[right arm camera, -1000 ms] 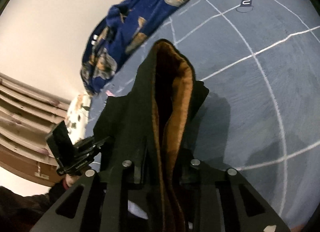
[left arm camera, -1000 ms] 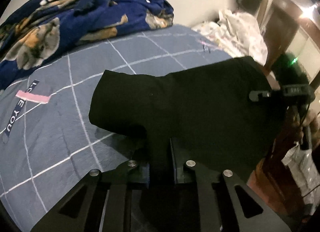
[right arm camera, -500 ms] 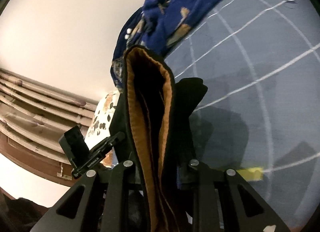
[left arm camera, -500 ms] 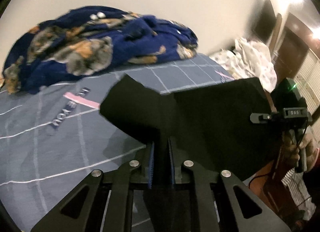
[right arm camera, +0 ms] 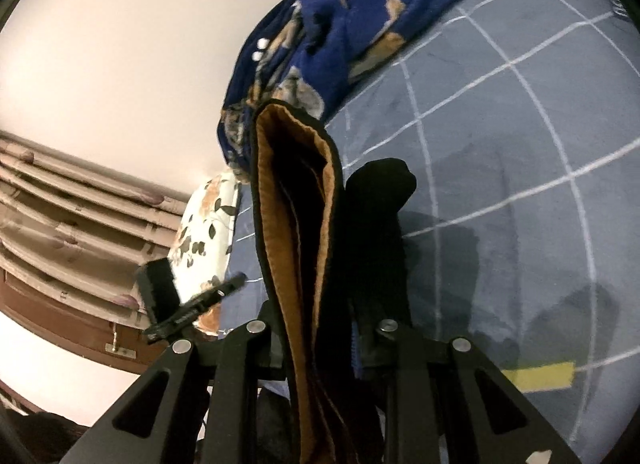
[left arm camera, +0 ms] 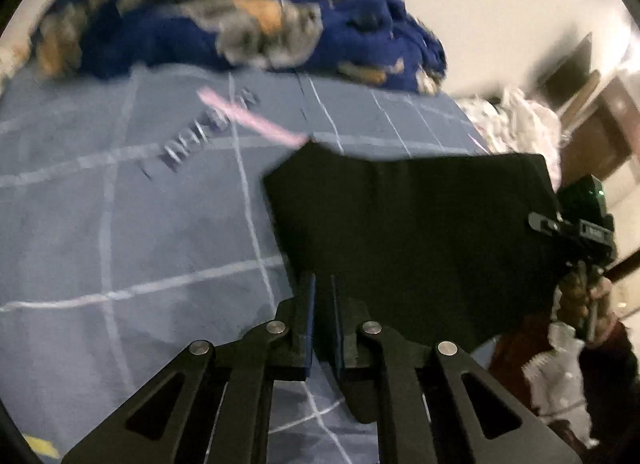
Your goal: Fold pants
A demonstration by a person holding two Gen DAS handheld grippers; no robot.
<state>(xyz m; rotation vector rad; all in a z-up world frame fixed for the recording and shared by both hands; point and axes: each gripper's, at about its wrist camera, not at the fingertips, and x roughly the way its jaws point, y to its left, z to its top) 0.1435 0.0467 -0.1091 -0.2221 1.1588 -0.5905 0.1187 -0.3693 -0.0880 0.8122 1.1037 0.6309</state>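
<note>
The black pants (left arm camera: 412, 232) hang stretched between my two grippers above the blue checked bedcover (left arm camera: 120, 232). My left gripper (left arm camera: 323, 304) is shut on the lower edge of the pants. My right gripper (right arm camera: 320, 344) is shut on the other end, where the orange-brown lining (right arm camera: 304, 264) shows between folded black layers. The right gripper also shows in the left wrist view (left arm camera: 576, 228), held by a hand at the far right of the cloth. The left gripper shows in the right wrist view (right arm camera: 192, 308), left of the pants.
A dark blue patterned blanket (left arm camera: 240, 24) lies heaped at the head of the bed, also in the right wrist view (right arm camera: 360, 36). A floral pillow (right arm camera: 208, 232) and a wooden headboard (right arm camera: 72, 248) stand at the left. Yellow tape (right arm camera: 540, 376) marks the bedcover.
Both grippers have lifted the pants and swung them; the left view now turns toward the bed's middle and the blanket. The cloth hangs flatter and more taut. Both grips stay unchanged.
</note>
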